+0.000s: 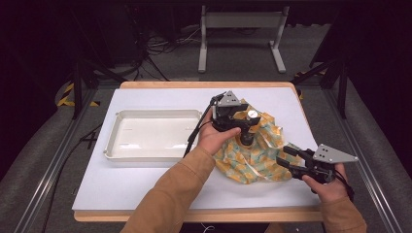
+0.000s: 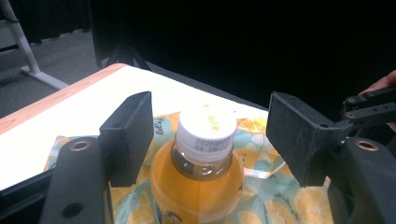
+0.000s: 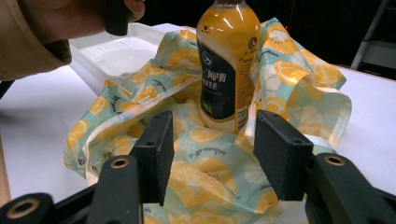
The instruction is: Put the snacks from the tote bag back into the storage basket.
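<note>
Bottle (image 3: 228, 65) of orange drink, upright on a crumpled lemon-print bag (image 3: 196, 154), right of the middle of the white table (image 1: 145, 179). Clear plastic, orange contents up to the neck, dark label with pale print, white screw cap (image 2: 206, 128) with a date stamp on its skirt. Bag is blue-green with yellow slices, spread and rucked around the bottle's base, its far side raised behind the bottle.

Left gripper (image 2: 208, 140) is seen poised over the cap from above: jaws stand wide on either side of the neck, a clear gap showing at each pad, nothing held. Right gripper (image 3: 210, 154) is set low at the near edge of the bag, jaws partly open, cloth lying below and between them; no pinch on the fabric can be made out.

Step judged in hand: the bottle's neck is being lined up for a grasp while the bag is about to be steadied. Next move judged to call for the left jaws to be closed squarely below the cap, and the bag's edge to be nipped by the right, so the bottle can be lifted or the bag drawn up without tipping.

White tray (image 1: 153, 133) lies empty to the left, well apart.
</note>
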